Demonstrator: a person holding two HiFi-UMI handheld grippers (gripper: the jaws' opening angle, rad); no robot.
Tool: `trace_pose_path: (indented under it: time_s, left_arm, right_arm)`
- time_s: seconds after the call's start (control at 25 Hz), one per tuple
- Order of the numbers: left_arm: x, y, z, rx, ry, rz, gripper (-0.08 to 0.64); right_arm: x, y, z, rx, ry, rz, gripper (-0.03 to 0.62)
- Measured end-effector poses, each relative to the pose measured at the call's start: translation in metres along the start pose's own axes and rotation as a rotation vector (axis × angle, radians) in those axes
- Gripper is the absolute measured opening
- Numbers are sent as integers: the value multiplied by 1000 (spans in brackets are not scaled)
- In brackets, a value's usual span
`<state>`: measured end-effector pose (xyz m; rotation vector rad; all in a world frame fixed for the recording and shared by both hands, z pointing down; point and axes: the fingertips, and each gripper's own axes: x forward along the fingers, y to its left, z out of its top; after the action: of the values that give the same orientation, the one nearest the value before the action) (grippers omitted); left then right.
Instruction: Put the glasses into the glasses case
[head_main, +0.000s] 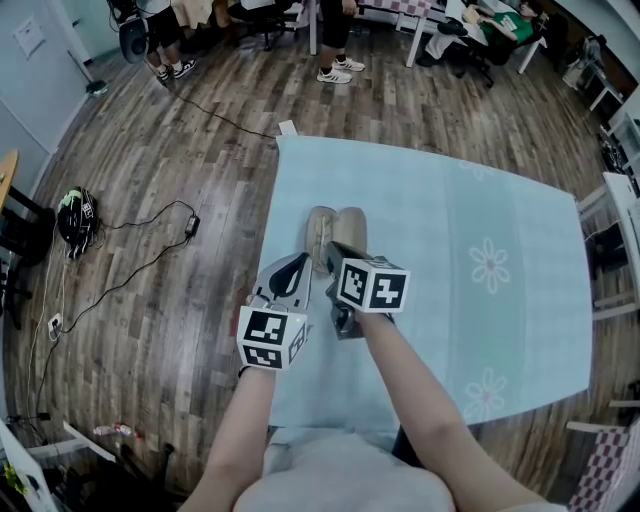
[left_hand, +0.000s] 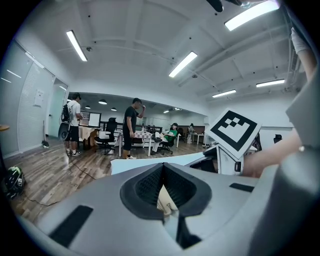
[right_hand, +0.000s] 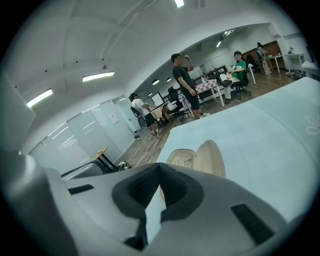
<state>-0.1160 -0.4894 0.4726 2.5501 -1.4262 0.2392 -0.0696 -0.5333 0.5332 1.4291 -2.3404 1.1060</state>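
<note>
The beige glasses case lies open on the light-blue flowered tablecloth, near its left edge, with the glasses resting in its left half. The left gripper and right gripper both have their jaws pressed together on nothing, just short of the case. Each marker cube bears black-and-white square codes only.
</note>
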Motion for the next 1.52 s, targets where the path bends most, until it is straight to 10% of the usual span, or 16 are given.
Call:
trace_pose_path:
  time_s: [1.52]
  left_arm:
    - [-57, -49, 43, 50, -143, -26, 9]
  right_arm:
    - [-143, 84, 18, -469, -351, 62, 6]
